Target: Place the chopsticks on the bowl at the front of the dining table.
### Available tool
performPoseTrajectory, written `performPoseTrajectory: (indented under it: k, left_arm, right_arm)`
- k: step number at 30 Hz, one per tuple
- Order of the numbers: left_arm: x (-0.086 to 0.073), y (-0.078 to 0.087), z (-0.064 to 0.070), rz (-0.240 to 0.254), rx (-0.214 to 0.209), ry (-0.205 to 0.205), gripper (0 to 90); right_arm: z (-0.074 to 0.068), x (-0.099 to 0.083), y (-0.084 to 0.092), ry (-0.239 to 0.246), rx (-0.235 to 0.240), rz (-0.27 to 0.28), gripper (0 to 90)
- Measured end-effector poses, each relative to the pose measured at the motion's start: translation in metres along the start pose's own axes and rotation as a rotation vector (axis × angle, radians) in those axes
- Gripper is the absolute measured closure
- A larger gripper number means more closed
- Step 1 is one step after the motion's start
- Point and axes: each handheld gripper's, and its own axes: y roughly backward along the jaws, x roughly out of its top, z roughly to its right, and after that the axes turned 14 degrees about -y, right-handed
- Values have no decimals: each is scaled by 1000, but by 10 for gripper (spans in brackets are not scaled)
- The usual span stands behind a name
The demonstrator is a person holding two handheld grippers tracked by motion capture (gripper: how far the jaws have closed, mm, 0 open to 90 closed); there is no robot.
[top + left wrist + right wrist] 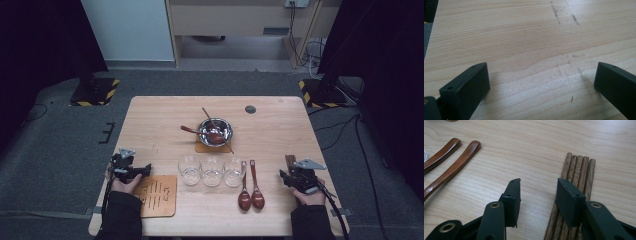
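both pairs of jaws stand open on nothing. right gripper [538, 195] hovers with one jaw over the chopsticks [579, 170], a side-by-side bundle near the table's [280, 125] right edge, long axis running away from the person. left gripper [541, 82] sits above bare wood.

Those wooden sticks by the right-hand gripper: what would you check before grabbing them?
1. Right gripper open: ok, jaws apart, nothing between them.
2. Chopsticks bundled side by side on the table: ok.
3. Jaws astride the bundle: not ok, one jaw sits over the sticks, the other on bare wood.
4. Spoons out of the way: ok, off to the side.
5. Left gripper free: ok, open over bare table.
6. Stick count: cannot tell for sure.
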Motion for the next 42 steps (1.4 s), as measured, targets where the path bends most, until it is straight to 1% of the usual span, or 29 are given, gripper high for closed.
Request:
performPoseTrajectory:
  k: [10, 13, 16, 18, 20, 24, 28, 32, 37, 42]
  left_arm:
    - [0, 0, 0, 0, 0, 0, 0]
    - [0, 0, 0, 0, 0, 0, 0]
    - [0, 0, 0, 0, 0, 0, 0]
    - [0, 0, 0, 0, 0, 0, 0]
    - [0, 0, 0, 0, 0, 0, 0]
    - [0, 0, 0, 0, 0, 0, 0]
    - [0, 0, 0, 0, 0, 0, 0]
    - [0, 0, 0, 0, 0, 0, 0]
    - [0, 0, 0, 0, 0, 0, 0]
    - [0, 0, 0, 0, 0, 0, 0]
  right_arm:
    - [-2, -1, -1, 5, 13, -10, 546]
    - [-2, 0, 0, 2, 14, -1, 544]
    - [0, 1, 2, -3, 9, 9, 544]
    - [1, 0, 1, -6, 1, 0, 542]
    - [2, 0, 1, -5, -2, 1, 543]
    - [1, -1, 1, -1, 3, 1, 540]
    - [-2, -1, 0, 0, 20, -7, 541]
    - [-4, -1, 0, 10, 21, -7, 542]
    - [0, 0, 3, -3, 9, 14, 540]
    - [4, -2, 2, -2, -6, 4, 541]
